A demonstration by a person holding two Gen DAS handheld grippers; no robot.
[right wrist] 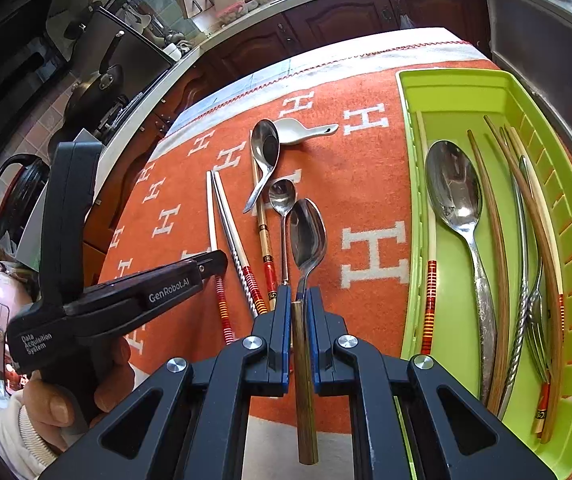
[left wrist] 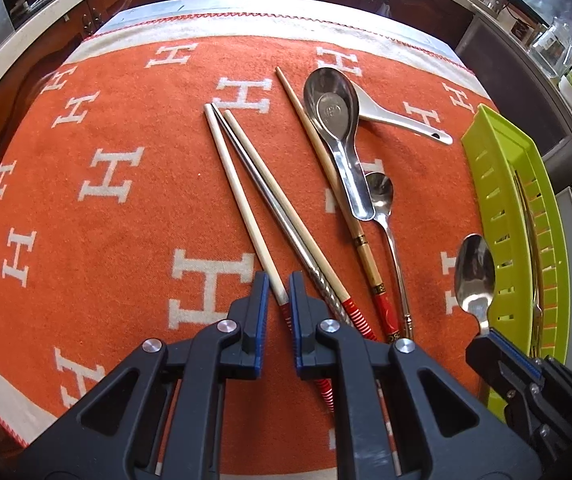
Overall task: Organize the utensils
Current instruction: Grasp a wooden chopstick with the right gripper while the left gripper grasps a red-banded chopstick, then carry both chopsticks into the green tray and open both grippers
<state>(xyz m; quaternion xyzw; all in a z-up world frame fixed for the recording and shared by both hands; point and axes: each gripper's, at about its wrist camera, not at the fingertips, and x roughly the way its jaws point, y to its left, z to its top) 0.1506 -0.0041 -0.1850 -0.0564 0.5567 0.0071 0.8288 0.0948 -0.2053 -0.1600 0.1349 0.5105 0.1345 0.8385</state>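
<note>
Above the orange cloth (right wrist: 366, 184), the right gripper (right wrist: 298, 300) squeezes a gold-handled spoon (right wrist: 306, 236). Beside it, the left gripper (left wrist: 277, 292) sits open around a white chopstick (left wrist: 241, 204).

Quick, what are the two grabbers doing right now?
Left gripper: open, its fingers on either side of a white chopstick, not squeezing it.
Right gripper: shut on a brass-handled spoon.

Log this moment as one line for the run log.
right gripper: shut on spoon | left gripper: open, straddling chopstick | green tray: part filled | cloth: utensils left
</note>
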